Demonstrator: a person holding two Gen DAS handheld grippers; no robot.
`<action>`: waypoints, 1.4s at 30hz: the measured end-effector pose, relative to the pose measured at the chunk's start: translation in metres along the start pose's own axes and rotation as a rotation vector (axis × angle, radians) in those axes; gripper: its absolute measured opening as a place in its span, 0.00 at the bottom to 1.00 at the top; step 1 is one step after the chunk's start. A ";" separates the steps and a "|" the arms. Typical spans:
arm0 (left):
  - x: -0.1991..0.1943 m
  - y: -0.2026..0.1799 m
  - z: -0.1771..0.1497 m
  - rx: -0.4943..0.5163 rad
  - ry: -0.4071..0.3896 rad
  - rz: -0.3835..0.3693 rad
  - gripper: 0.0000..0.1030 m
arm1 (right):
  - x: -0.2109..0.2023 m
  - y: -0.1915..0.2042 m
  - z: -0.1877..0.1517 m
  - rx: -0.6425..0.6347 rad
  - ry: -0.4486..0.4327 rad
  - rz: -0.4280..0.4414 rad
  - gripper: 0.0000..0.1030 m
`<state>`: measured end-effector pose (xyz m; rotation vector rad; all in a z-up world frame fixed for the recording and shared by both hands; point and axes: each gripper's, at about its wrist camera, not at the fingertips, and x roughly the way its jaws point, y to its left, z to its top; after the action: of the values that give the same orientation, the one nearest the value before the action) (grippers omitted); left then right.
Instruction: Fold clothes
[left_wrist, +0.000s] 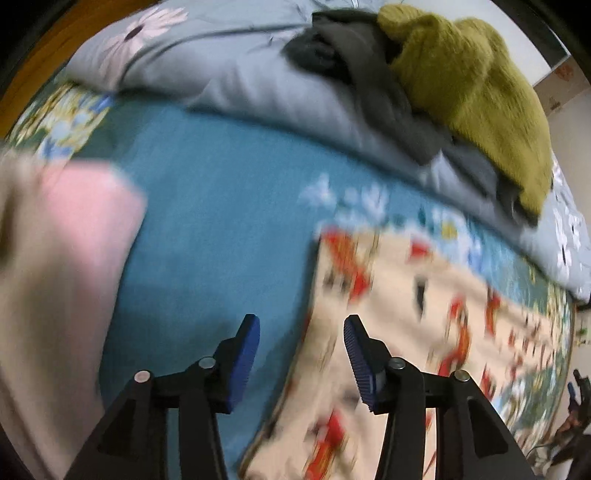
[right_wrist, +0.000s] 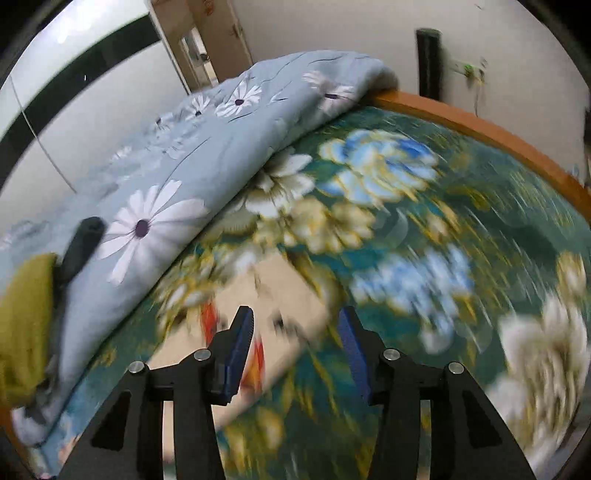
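**Both grippers open above the bed, patterned cloth below**

Left wrist view: The left gripper (left_wrist: 301, 334) is seen with its jaws parted and nothing held between them; its blue pads (left_wrist: 246, 363) are clear of any fabric. Below the jaws, the edge of a cream cloth (left_wrist: 406, 295) with red print is laid flat on a teal sheet (left_wrist: 207, 221), reaching from under the right-hand finger out to the right. The picture is blurred, so the print cannot be made out. At the left edge a pink and beige garment (left_wrist: 74, 229) is seen, well apart from the cloth. Behind, a grey-blue quilt (left_wrist: 229, 70) with daisies is bunched along the bed, and on it a dark grey garment (left_wrist: 369, 85) is heaped beside a mustard sweater (left_wrist: 469, 99), the two touching.

Right wrist view: The right gripper (right_wrist: 296, 332) is likewise seen with jaws apart and empty. The cream cloth (right_wrist: 280, 295) lies under and just beyond the fingertips on the floral sheet (right_wrist: 406, 206), a corner showing between the fingers. The quilt (right_wrist: 192, 162) is piled at the left, with the dark garment (right_wrist: 79, 243) and the sweater (right_wrist: 22, 317) at its near end. A wooden bed frame (right_wrist: 480, 125) is seen along the far side, a white wall and a door (right_wrist: 207, 37) beyond.
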<state>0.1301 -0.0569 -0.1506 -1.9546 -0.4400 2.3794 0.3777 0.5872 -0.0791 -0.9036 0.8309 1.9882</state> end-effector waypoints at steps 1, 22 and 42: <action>-0.002 0.003 -0.013 0.010 0.009 -0.001 0.50 | -0.017 -0.013 -0.017 0.024 0.007 0.002 0.48; 0.043 -0.023 -0.109 -0.086 0.140 -0.130 0.03 | -0.066 -0.157 -0.211 0.644 0.184 0.028 0.02; -0.094 0.033 -0.068 -0.143 -0.059 -0.406 0.01 | -0.157 -0.109 -0.120 0.487 -0.069 0.312 0.01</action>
<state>0.2211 -0.0945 -0.0802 -1.6470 -0.9328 2.1977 0.5746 0.4846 -0.0411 -0.4394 1.4051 1.9257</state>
